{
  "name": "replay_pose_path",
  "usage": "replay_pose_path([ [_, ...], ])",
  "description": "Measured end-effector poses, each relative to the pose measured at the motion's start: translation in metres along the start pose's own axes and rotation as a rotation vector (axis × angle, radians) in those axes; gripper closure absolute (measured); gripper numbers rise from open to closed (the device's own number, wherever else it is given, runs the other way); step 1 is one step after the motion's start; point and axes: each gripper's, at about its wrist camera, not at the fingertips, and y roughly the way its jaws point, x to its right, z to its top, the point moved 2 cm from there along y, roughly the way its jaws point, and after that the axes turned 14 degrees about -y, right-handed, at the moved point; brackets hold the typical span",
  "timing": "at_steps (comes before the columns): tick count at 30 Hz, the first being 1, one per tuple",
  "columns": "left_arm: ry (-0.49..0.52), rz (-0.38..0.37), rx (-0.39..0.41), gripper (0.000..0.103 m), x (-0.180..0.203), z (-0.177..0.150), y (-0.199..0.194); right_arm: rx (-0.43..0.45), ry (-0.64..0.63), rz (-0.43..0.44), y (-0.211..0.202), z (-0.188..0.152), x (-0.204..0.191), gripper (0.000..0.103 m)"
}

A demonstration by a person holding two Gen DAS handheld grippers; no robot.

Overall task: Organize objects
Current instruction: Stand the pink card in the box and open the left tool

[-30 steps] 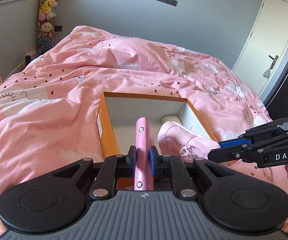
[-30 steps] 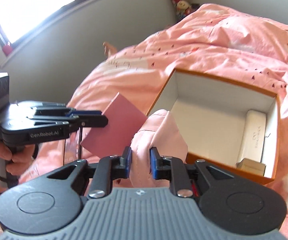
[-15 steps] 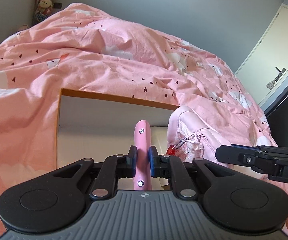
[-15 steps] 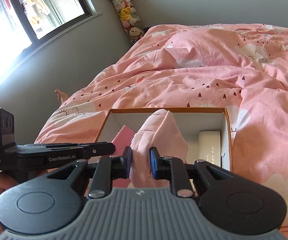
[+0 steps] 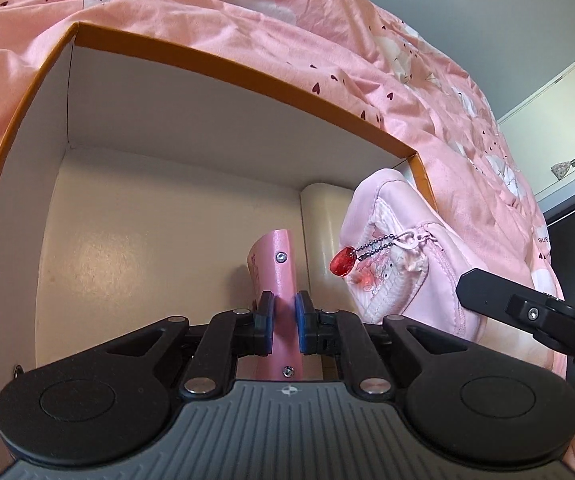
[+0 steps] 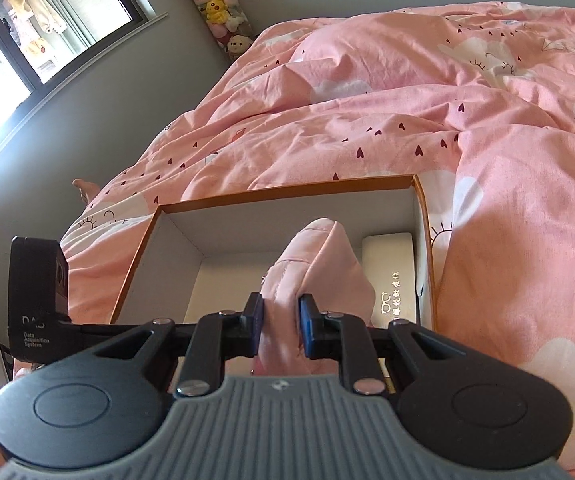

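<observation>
An orange box [image 5: 23, 120] with a white inside lies open on the pink bed; it also shows in the right wrist view [image 6: 287, 194]. My left gripper [image 5: 283, 320] is shut on a flat pink book [image 5: 273, 264], held edge-up low inside the box. My right gripper [image 6: 280, 326] is shut on a soft pink pouch [image 6: 319, 264], held over the box's right part. The pouch [image 5: 399, 264] with its red charm [image 5: 342, 263] also shows in the left wrist view. A white glasses case [image 6: 391, 276] lies along the box's right wall.
The pink duvet [image 6: 407, 120] lies rumpled all around the box. A tube of plush toys [image 6: 219, 12] stands at the grey wall by the window. A door [image 5: 567, 120] is at the far right. A bare foot [image 6: 85, 190] shows at the bed's left edge.
Both grippers have moved forward and down toward the box. The pink book is now low inside it, and the pouch has come over the box's right part.
</observation>
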Motion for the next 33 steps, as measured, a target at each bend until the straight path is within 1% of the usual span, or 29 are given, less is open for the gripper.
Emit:
replay_pose_path([
  [2, -0.006, 0.016, -0.011, 0.091, -0.002, 0.002, -0.001, -0.002, 0.005, 0.008, 0.003, -0.001, 0.002, 0.082],
  [6, 0.001, 0.126, -0.024, 0.091, -0.004, 0.007, -0.001, -0.003, 0.024, 0.024, 0.008, -0.001, 0.006, 0.082],
  [9, 0.001, 0.186, -0.060, 0.088, -0.009, 0.008, 0.008, 0.002, 0.030, 0.029, 0.008, -0.002, 0.007, 0.082],
  [11, 0.001, 0.215, -0.086, 0.088, -0.011, 0.007, 0.014, 0.006, 0.032, 0.031, 0.008, -0.003, 0.008, 0.082],
  [13, 0.004, 0.226, -0.110, 0.088, -0.011, 0.004, 0.021, 0.006, 0.036, 0.030, 0.007, -0.003, 0.009, 0.082],
  [18, 0.047, 0.254, -0.165, 0.088, -0.003, 0.001, 0.034, 0.001, 0.050, 0.029, 0.007, -0.006, 0.013, 0.082],
  [20, 0.057, 0.272, -0.173, 0.088, 0.000, 0.001, 0.037, 0.001, 0.053, 0.027, 0.007, -0.006, 0.014, 0.082],
  [22, 0.040, 0.270, -0.174, 0.088, 0.000, 0.004, 0.037, 0.002, 0.055, 0.027, 0.007, -0.007, 0.015, 0.082],
  [23, 0.039, 0.268, -0.167, 0.087, 0.000, 0.005, 0.035, 0.003, 0.055, 0.028, 0.006, -0.007, 0.015, 0.082],
  [25, 0.042, 0.281, -0.143, 0.077, -0.002, 0.009, 0.030, 0.003, 0.055, 0.028, 0.006, -0.007, 0.015, 0.082],
  [26, 0.043, 0.292, -0.137, 0.074, -0.003, 0.011, 0.029, 0.003, 0.053, 0.029, 0.006, -0.007, 0.015, 0.082],
  [28, 0.041, 0.310, -0.152, 0.069, -0.006, 0.015, 0.032, 0.003, 0.049, 0.029, 0.006, -0.006, 0.015, 0.082],
  [30, 0.031, 0.308, -0.197, 0.068, -0.009, 0.016, 0.040, 0.004, 0.048, 0.029, 0.007, -0.006, 0.016, 0.082],
  [33, 0.036, 0.290, -0.223, 0.067, -0.005, 0.014, 0.047, 0.002, 0.050, 0.032, 0.009, -0.005, 0.016, 0.082],
])
